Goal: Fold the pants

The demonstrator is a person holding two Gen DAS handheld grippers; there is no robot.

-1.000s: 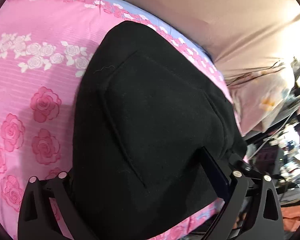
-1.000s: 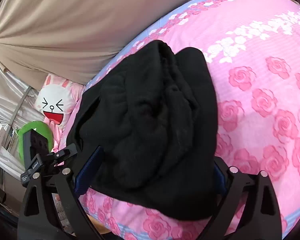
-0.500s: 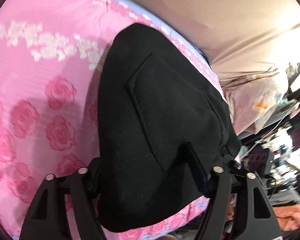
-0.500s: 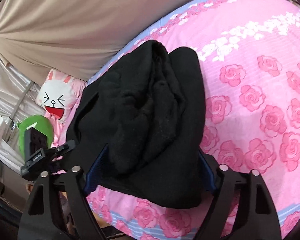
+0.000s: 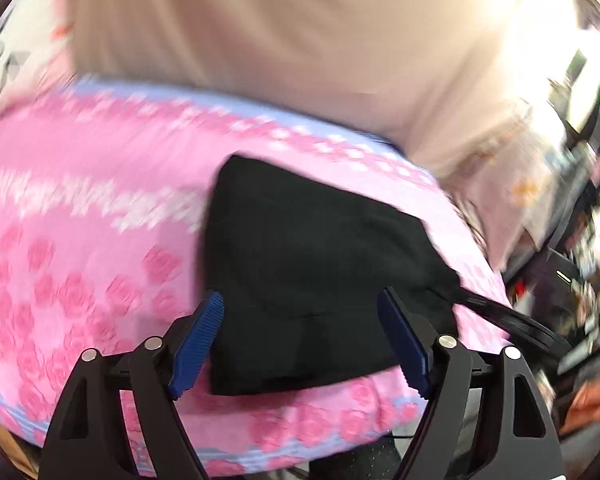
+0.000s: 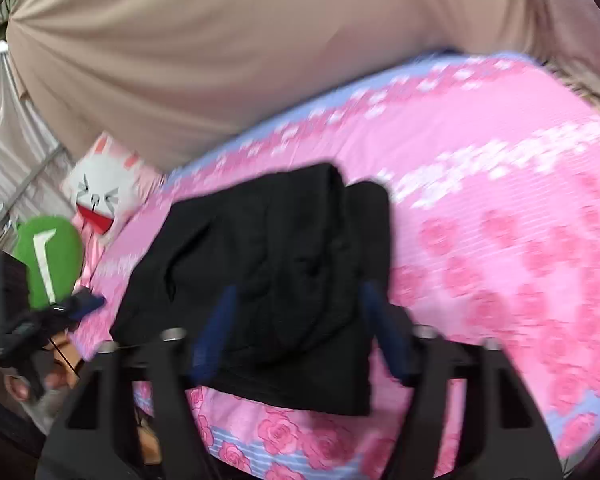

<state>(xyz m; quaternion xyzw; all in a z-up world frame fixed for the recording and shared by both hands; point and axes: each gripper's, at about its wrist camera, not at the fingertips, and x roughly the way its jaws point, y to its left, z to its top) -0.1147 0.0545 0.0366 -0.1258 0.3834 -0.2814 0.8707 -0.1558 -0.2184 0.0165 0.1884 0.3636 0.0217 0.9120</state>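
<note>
The black pants point(image 5: 316, 272) lie folded into a compact bundle on the pink rose-print bedspread point(image 5: 80, 240), near its front edge. My left gripper point(image 5: 300, 344) is open and empty, raised above the bundle's near edge with nothing between its blue pads. In the right wrist view the pants point(image 6: 272, 272) show as a thick folded pile with rumpled layers on top. My right gripper point(image 6: 304, 332) is open and empty, held above the pile's near side. Both views are motion-blurred.
A beige curtain point(image 6: 220, 60) hangs behind the bed. A white bunny cushion point(image 6: 104, 196) and a green plush point(image 6: 52, 260) sit at the bed's left end. Cluttered furniture and cables point(image 5: 572, 280) stand off the bed's right side.
Both grippers have pulled back and up from the pants, which now sit farther off in both views. The jaws no longer straddle the cloth.
</note>
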